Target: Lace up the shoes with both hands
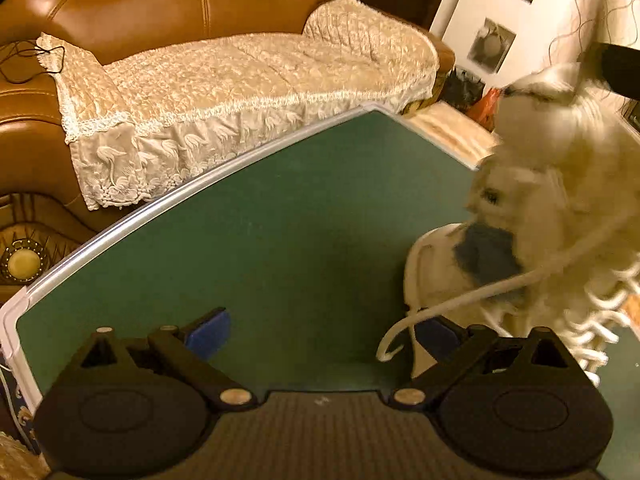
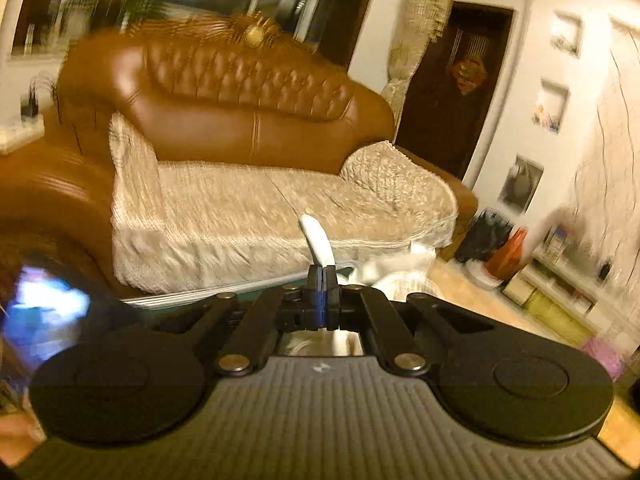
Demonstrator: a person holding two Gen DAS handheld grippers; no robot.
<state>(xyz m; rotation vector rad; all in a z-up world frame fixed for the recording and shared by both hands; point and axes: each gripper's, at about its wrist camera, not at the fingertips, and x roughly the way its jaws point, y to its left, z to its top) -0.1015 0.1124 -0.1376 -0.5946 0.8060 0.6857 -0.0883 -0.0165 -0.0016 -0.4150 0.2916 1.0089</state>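
Green felt-like table is edged by a pale rounded rim. Behind it, a tufted brown leather sofa is draped with a cream quilted lace cover. White walls and a dark doorway are seen at right. Left gripper is spread wide, nothing held, blue pads exposed. A white fluffy shoe is raised at the table's right side, blurred. A white cord lace is trailed past the pad nearest the shoe. Right gripper is clenched on the lace tip.
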